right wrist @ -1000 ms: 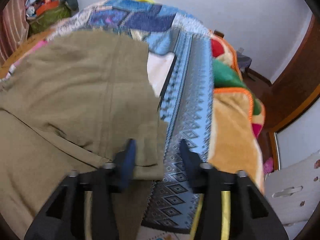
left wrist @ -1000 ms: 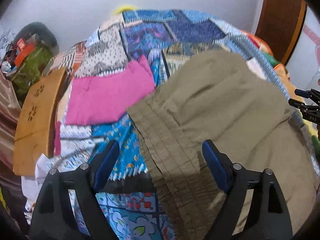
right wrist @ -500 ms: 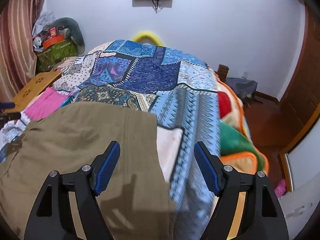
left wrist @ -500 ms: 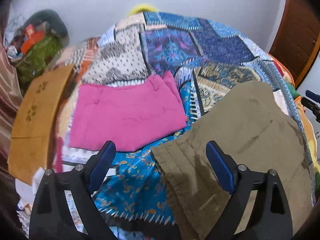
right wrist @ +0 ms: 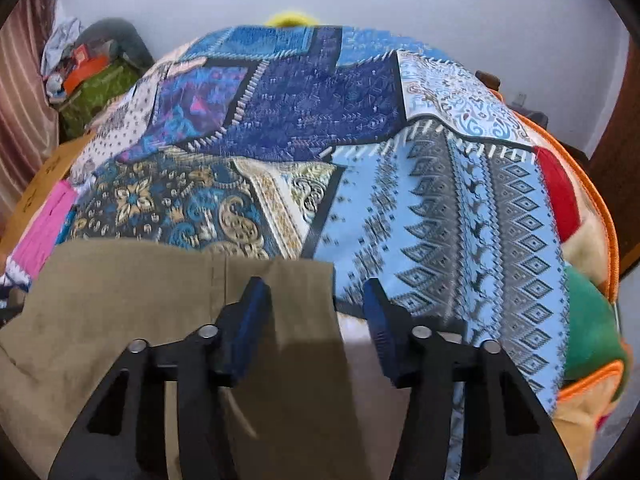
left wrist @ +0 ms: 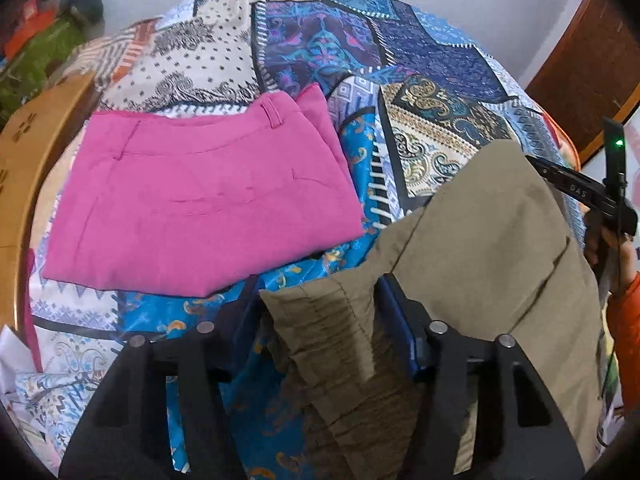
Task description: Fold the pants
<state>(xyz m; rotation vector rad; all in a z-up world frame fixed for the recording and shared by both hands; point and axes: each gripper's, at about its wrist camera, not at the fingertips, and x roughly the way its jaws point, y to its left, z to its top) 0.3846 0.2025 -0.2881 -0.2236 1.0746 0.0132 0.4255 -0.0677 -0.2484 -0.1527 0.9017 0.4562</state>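
Olive-khaki pants [left wrist: 492,248] lie on a patchwork bedspread [left wrist: 320,48], near my side. My left gripper [left wrist: 320,300] straddles the pants' pleated waistband corner [left wrist: 320,320]; its jaws stand partly apart with the cloth between them, and whether they pinch it is unclear. My right gripper [right wrist: 316,300] straddles the pants' right corner edge [right wrist: 304,280], jaws partly apart. The right gripper also shows at the right edge of the left wrist view [left wrist: 580,192]. Folded pink pants [left wrist: 200,200] lie to the left.
A wooden board [left wrist: 24,168] stands at the bed's left side. Bags and clutter [right wrist: 88,76] sit in the back left corner. An orange, red and green blanket [right wrist: 580,280] hangs off the bed's right side. A wooden door [left wrist: 592,52] is at the right.
Both grippers were wide open and raised half a second ago. They have dropped onto the khaki pants' near corners and their jaws have narrowed around the cloth.
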